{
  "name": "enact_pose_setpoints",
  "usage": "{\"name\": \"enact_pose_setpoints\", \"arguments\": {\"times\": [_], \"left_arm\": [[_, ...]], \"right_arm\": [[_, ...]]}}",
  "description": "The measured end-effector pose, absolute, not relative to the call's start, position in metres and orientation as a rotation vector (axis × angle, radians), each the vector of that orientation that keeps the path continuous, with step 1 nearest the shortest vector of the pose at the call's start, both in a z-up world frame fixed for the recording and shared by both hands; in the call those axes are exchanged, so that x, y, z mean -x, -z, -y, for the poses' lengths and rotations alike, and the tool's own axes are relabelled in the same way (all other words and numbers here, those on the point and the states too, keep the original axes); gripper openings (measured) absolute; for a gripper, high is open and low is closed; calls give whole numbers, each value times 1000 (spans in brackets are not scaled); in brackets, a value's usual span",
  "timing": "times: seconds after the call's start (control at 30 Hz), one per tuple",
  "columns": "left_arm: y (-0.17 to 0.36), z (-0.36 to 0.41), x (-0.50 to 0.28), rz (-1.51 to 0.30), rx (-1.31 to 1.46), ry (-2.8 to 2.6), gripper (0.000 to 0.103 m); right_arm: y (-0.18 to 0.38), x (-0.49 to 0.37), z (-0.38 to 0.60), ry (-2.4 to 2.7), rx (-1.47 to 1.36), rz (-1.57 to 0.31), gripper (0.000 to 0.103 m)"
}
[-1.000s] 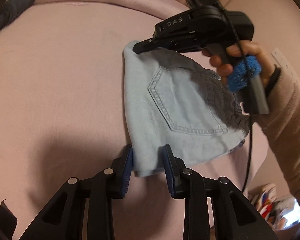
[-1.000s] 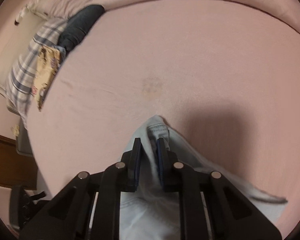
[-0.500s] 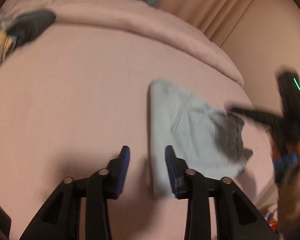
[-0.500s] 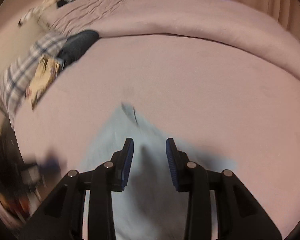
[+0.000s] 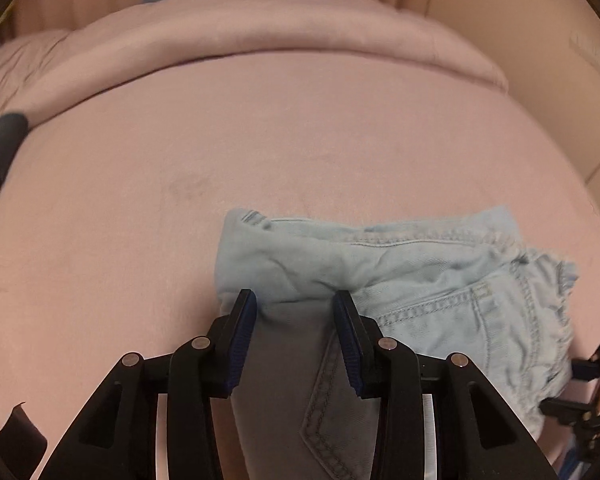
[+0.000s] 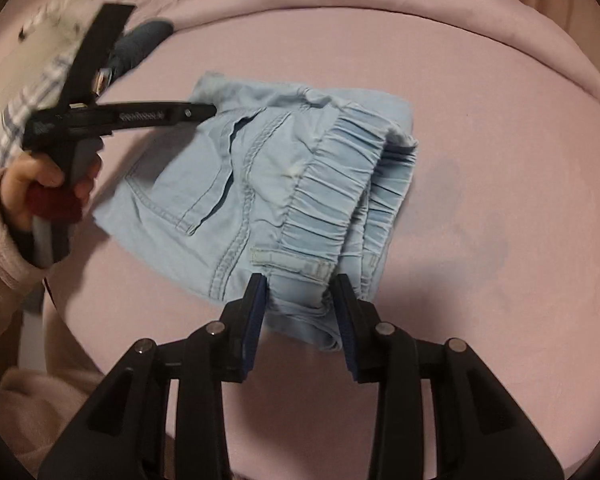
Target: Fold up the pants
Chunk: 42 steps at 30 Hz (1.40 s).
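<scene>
The light blue denim pants (image 6: 268,184) lie folded into a thick bundle on the pink bed; they also show in the left wrist view (image 5: 400,276). My left gripper (image 5: 295,300) is open, its jaws straddling the left end of the bundle; it shows side-on in the right wrist view (image 6: 210,111) over the far left corner. My right gripper (image 6: 300,284) is open, its jaws either side of the near waistband edge. The elastic waistband (image 6: 336,184) faces up on the right. Whether the pads touch the cloth I cannot tell.
The pink bedsheet (image 5: 260,140) spreads all round. A rolled pink duvet (image 5: 260,36) lies along the far side. A dark garment (image 6: 140,44) and plaid bedding (image 6: 24,120) lie at the far left. The bed edge drops off at right (image 5: 580,320).
Both grippers let go of the pants, swung away, and now stand at the bundle from new sides. The right gripper has opened. The pants lie folded smaller.
</scene>
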<state>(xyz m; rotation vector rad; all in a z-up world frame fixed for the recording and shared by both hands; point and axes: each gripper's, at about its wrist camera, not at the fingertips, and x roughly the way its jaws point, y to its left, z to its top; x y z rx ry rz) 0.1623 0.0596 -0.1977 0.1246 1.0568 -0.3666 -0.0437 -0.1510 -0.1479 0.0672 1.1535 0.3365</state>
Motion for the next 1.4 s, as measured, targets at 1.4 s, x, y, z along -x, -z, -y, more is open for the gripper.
{"name": "enact_pose_setpoints", "arguments": {"times": [1.4], "left_arm": [[183, -132, -56, -1079, 214, 382, 59]], "right_arm": [[164, 22, 197, -327, -561, -1042, 50]]}}
